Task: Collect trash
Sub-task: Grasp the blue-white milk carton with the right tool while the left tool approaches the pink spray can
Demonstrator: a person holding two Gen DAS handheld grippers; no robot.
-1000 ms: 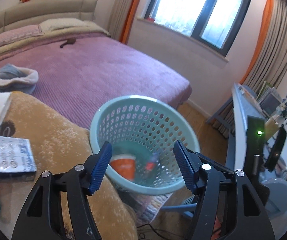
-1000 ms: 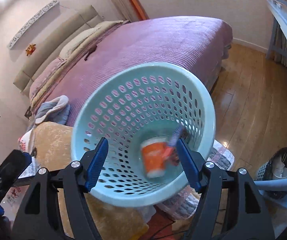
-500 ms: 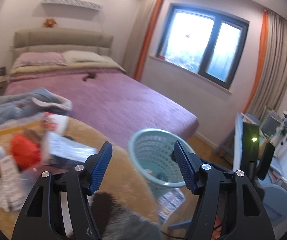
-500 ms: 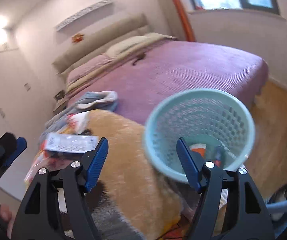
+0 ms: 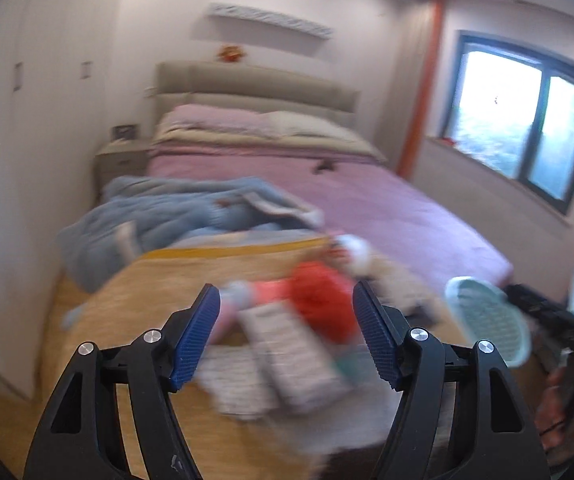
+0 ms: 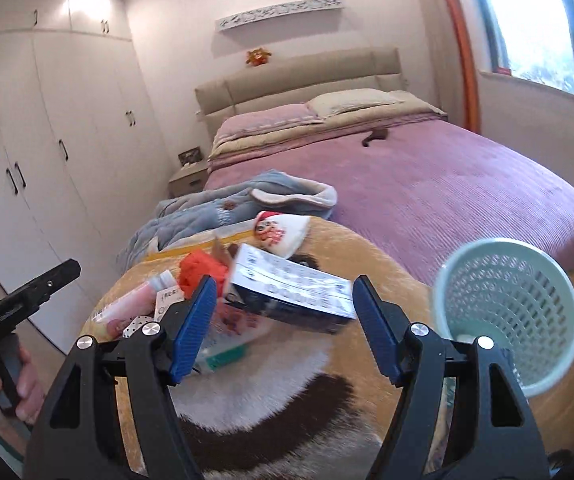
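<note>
You have a pale teal perforated basket (image 6: 507,312) beside a mauve ribbed bedspread (image 6: 447,184). The plush blanket (image 6: 367,264) is golden-tan with brown and white patches. An orange-red lump (image 6: 201,270), perhaps crumpled wrapping, lies beside a white-and-navy printed box (image 6: 291,292).

Left view motion-blurred; right sharp; window (image 6: 543,20) glare; fisheye-bent edges.

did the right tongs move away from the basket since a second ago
Yes. The right tongs swung left off the basket, now at the view's right edge, toward the trash pile.
</note>
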